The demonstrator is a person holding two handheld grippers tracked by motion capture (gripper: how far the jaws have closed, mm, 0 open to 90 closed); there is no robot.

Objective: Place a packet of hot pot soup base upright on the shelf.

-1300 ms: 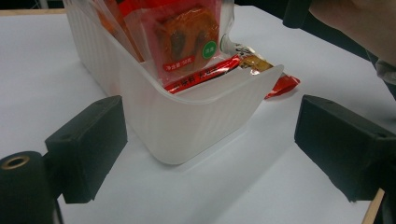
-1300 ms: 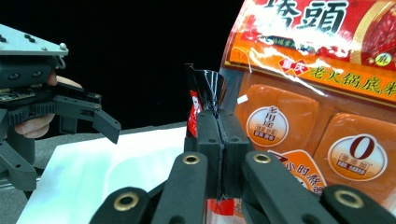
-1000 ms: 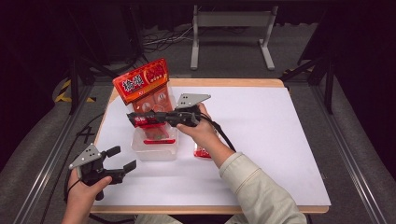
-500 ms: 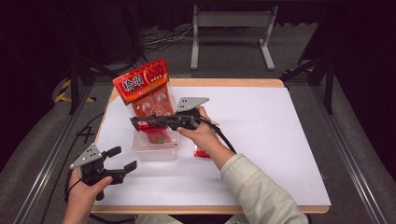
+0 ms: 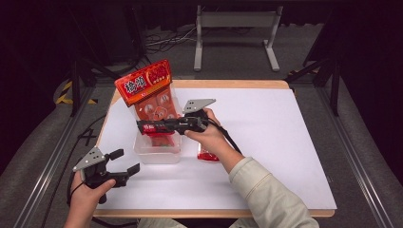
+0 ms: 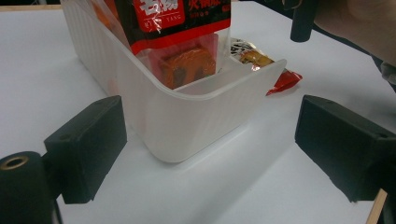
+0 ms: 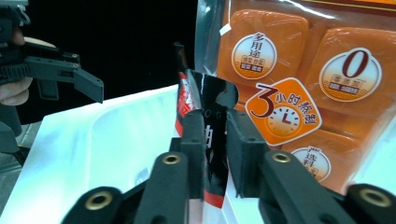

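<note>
A red packet [image 7: 205, 135] is clamped between the jaws of the right gripper [image 5: 151, 126], above the bin [image 5: 157, 152]. A tall pouch [image 5: 151, 97] stands just beyond it. The left gripper [image 5: 124, 162] is held wide apart, empty, near the bin on the desk [image 5: 285, 142].
</note>
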